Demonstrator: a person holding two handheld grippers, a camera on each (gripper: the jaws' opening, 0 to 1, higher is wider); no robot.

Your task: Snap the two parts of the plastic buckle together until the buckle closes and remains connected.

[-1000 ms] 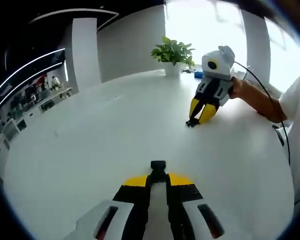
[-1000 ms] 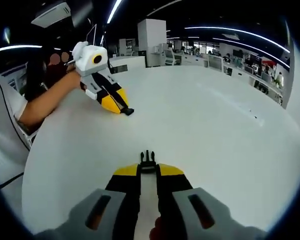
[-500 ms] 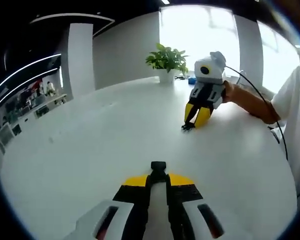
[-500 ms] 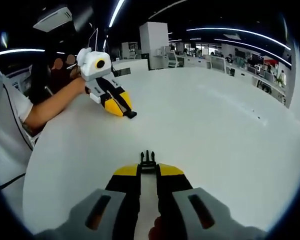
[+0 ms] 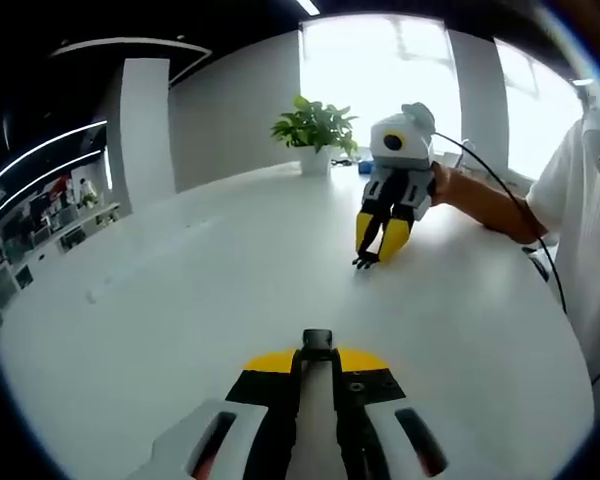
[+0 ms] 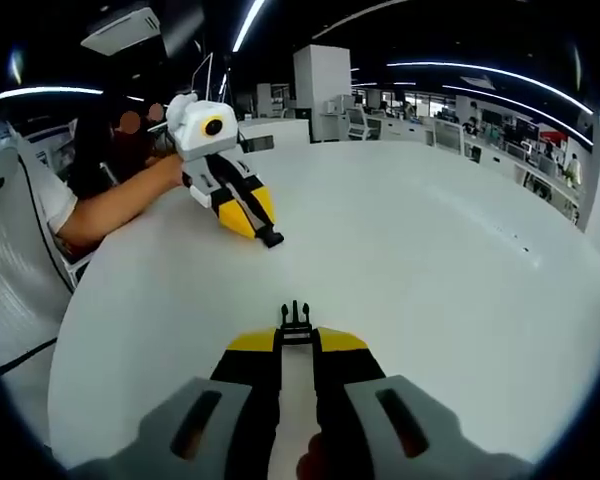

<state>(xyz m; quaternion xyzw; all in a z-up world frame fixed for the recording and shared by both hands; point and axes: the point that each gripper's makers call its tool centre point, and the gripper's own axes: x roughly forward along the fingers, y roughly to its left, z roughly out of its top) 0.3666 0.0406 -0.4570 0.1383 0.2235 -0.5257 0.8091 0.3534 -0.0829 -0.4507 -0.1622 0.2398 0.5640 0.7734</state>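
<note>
My left gripper is shut on a black buckle socket part that sticks out past its yellow-black tips, low over the white table. Across the table my right gripper points down and toward me, with a small black part at its tips. In the right gripper view, my right gripper is shut on the pronged buckle part. Up and to the left there, the left gripper carries the socket part. The two parts are well apart.
A potted plant stands at the table's far edge, with small items beside it. A person's forearm and white sleeve come in from the right, with a black cable trailing. Office desks lie beyond the table.
Each gripper now looks larger and nearer the middle in the other's view, so the two buckle parts have come closer together. Both stay shut on their parts.
</note>
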